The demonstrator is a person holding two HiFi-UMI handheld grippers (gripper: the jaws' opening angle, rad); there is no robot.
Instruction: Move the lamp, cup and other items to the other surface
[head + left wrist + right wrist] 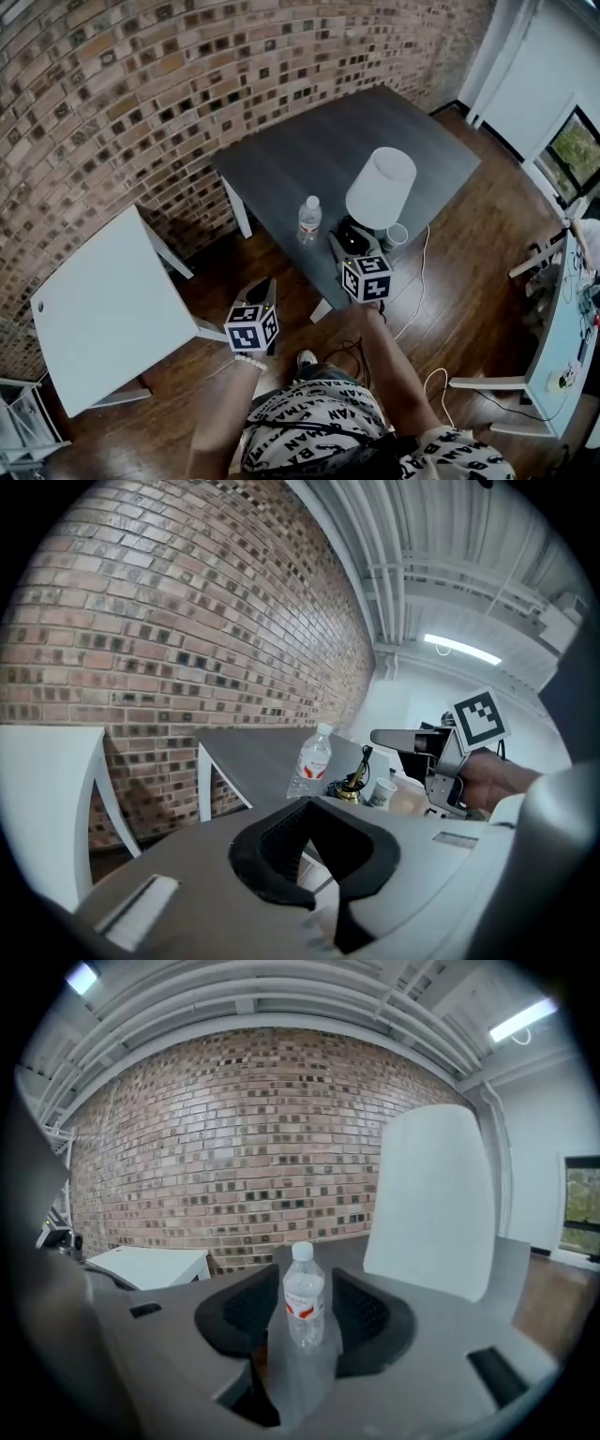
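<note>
At 8 o'clock in the head view, the white table (103,309) stands by the brick wall (141,112). Next along, the left gripper (263,286) hangs over the wood floor (178,394) between the 2 tables. Its jaws are apart with nothing between them, aimed toward 1 o'clock at the dark table (347,141). Near that table's front edge the water bottle (309,220) stands upright. At the bottle's 4 o'clock is the right gripper (342,242), jaws apart. The right gripper view lines the bottle up in the gap, pads clear of it on both sides. The lamp (380,187) stands at this gripper's 1 o'clock, just beside it. The cup (397,234) sits upright at the lamp's 5 o'clock, by the base
</note>
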